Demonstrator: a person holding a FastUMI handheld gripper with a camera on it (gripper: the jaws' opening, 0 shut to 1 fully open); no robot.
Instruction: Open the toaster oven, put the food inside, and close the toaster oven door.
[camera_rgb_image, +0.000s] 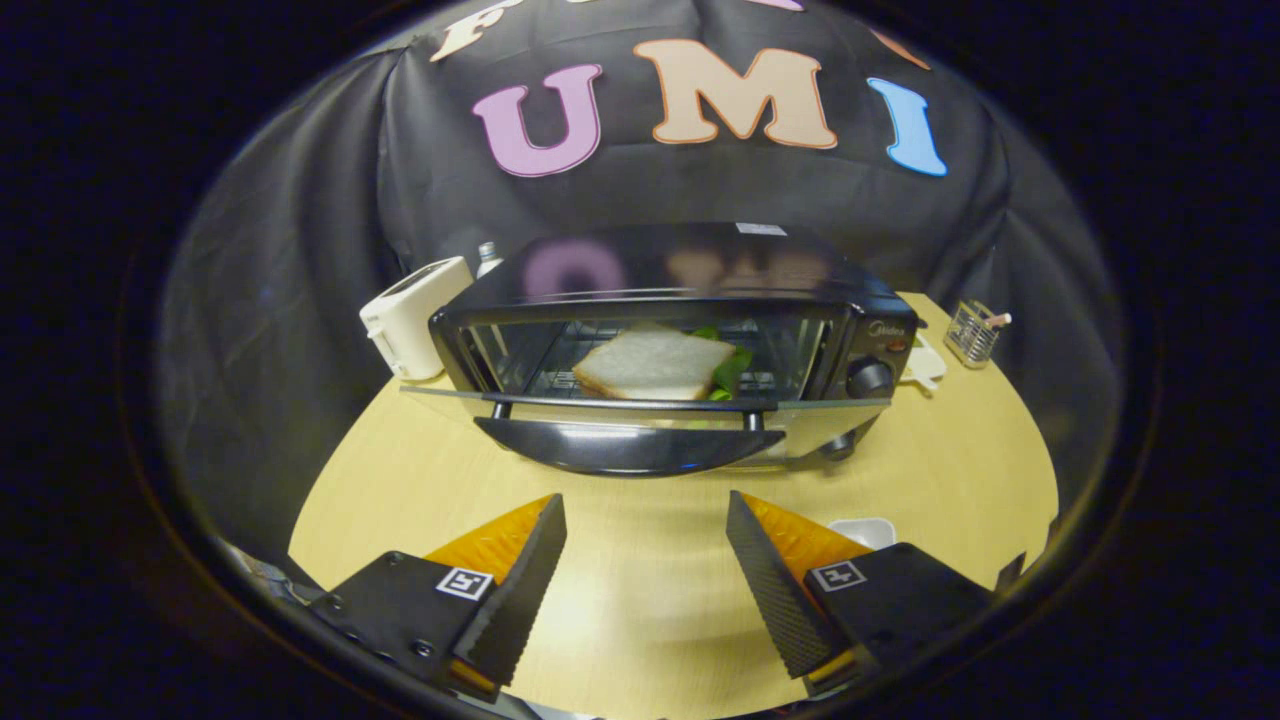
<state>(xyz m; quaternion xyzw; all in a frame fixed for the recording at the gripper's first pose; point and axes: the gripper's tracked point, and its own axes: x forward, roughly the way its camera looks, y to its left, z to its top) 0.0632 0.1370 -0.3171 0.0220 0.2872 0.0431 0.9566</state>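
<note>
**Inspector:** Report the bench (400, 500), starting at the left.

**Assistant:** A pale slot toaster (412, 315) stands at the left rear, just beside the toaster oven (680, 300). The cap of a small bottle (487, 256) shows behind the gap between the two.

**Inspector:** Condition of the toaster oven?

**Assistant:** It stands in the middle of the bench, beyond the tongs (646, 555). The door (640, 420) is let down flat toward the viewer, with its dark handle (625, 447) along the near edge. The food (652, 363), a slice of pale bread with green leaves showing at its right side, lies on the rack inside the open chamber. Control knobs (869, 377) sit on the oven's right-hand panel.

**Inspector:** And the tongs?

**Assistant:** Released. The two fingers stand well apart, with bare bench between them and nothing held. They are short of the door handle and touch neither the door nor the food.

**Inspector:** The right side?

**Assistant:** A white item (925, 362) lies just beside the oven's right wall; its kind cannot be told. Farther right, near the bench edge, stands a small wire holder (972, 333). A small white dish (868, 531) rests on the bench just beyond the right finger.
</note>
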